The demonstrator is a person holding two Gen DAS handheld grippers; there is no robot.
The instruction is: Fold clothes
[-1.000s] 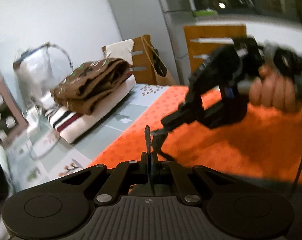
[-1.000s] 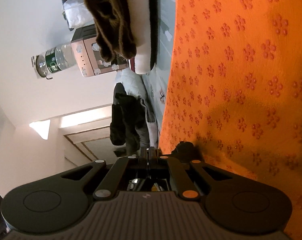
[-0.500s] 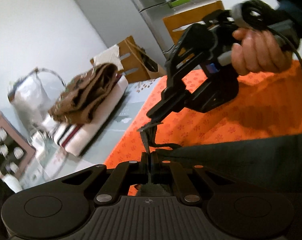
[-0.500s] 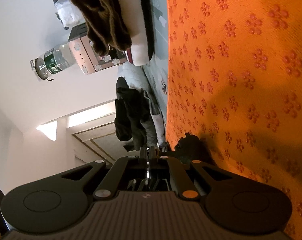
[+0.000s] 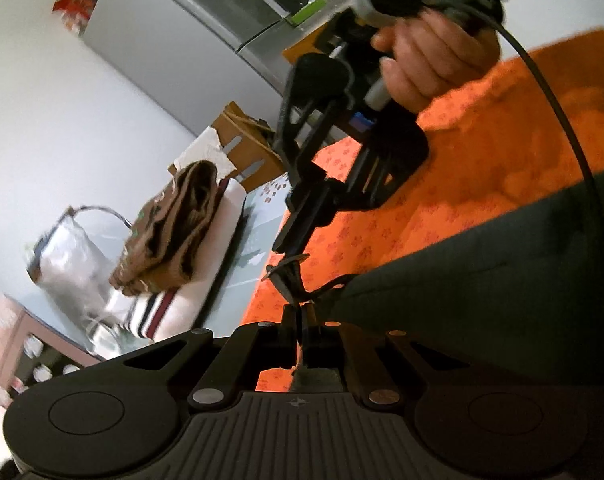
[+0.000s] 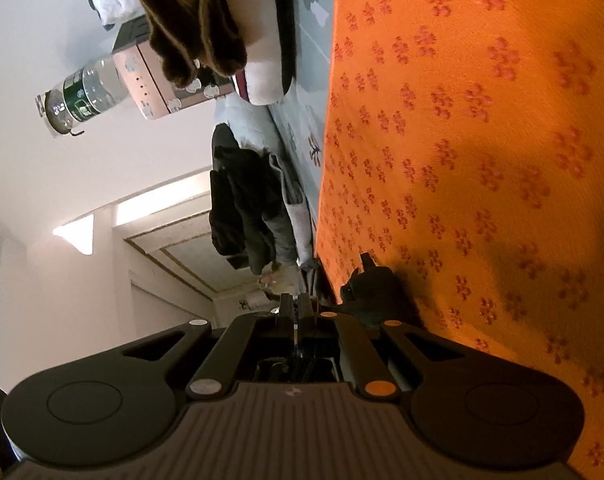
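Note:
A dark grey-green garment (image 5: 481, 276) hangs over the orange flower-print cloth (image 5: 481, 140). My left gripper (image 5: 298, 312) is shut on its edge, and a thin fold rises between the fingers. A hand (image 5: 429, 56) holds my right gripper (image 5: 288, 246) just above the left one, tips pointing down at the same corner of fabric. In the right wrist view, my right gripper (image 6: 298, 312) is shut with a thin strip between its fingers. A dark lump of the garment (image 6: 369, 292) lies beside it on the orange cloth (image 6: 481, 160).
A folded brown garment (image 5: 174, 224) lies on a white striped one (image 5: 222, 248) at the left. A heap of dark clothes (image 6: 242, 208), a pink box (image 6: 158, 80) and a bottle (image 6: 82, 92) stand past the orange cloth's edge. A brown paper bag (image 5: 242, 148) is behind.
Both grippers have risen with the garment's corner, and the left view has tilted. More dark fabric now spreads across the right of the left wrist view.

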